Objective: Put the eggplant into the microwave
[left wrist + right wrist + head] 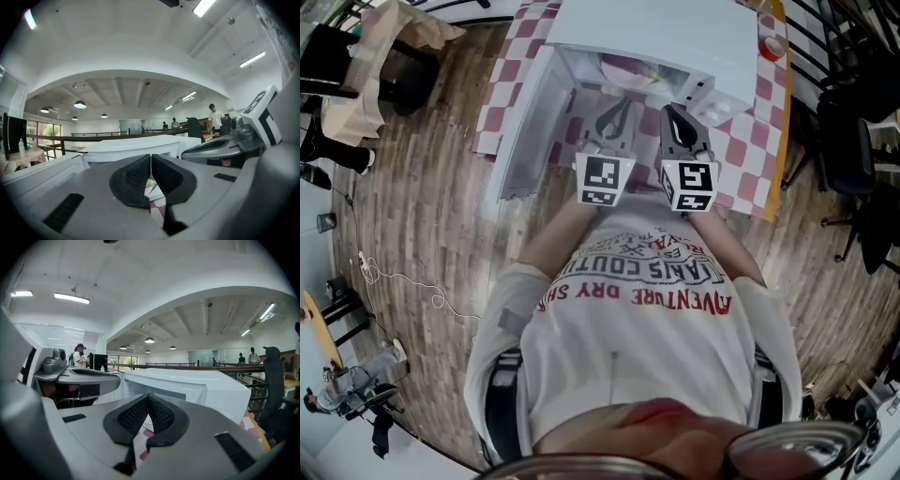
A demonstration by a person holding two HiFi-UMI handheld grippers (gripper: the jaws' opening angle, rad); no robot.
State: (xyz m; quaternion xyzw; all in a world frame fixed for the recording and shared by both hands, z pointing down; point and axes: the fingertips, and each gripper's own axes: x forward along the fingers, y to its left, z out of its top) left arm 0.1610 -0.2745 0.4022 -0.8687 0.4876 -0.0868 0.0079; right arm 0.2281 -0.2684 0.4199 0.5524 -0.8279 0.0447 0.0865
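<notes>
The left tongs point(151, 161) and right tongs point(148, 401) are hovering shut and empty, side by side. The purple eggplant point(623, 66) seems to be lying straight ahead, inside the open white boxy microwave point(675, 37).

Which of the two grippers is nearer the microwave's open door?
The left gripper, at the head view's left: the open door stands out on its side, while the right gripper sits further along the microwave front, away from the door.

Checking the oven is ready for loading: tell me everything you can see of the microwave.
The microwave is a glossy white box, upright on the red-and-white checked tablecloth. Its door stands swung wide open toward the head view's left. In the cavity a purple shape shows, perhaps the eggplant; too small to tell.
</notes>
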